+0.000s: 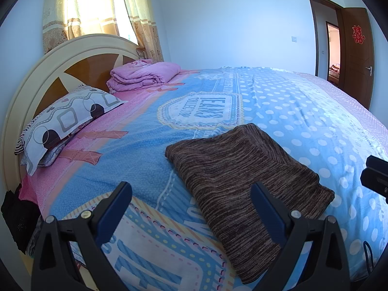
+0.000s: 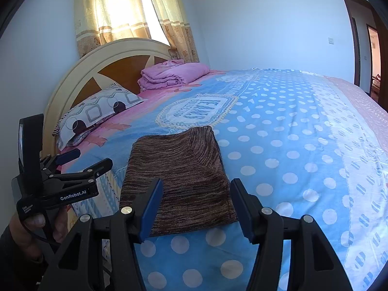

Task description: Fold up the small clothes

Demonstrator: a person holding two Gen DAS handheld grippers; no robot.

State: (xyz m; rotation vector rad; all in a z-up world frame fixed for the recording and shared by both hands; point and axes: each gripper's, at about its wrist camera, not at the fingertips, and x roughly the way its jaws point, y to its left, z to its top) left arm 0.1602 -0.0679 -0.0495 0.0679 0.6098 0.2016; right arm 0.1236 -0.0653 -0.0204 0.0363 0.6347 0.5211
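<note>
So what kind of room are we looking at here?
A bedroom in a home, most likely. There is a large bed with a rounded headboard, a pillow and a folded pink quilt, plus a curtained window. A folded brown garment lies on the bed.

Before you stands a bed [image 1: 303, 111] under a blue polka-dot and pink cover, bearing 1 folded brown knit garment [image 1: 242, 165], 1 patterned grey-white pillow [image 1: 68, 118] and 1 folded pink quilt [image 1: 143, 74].

Both wrist cameras look slightly down from the bedside, close over the bed [image 1: 150, 145], sharing the headboard [image 2: 72, 77] and folded garment [image 2: 179, 169].
</note>
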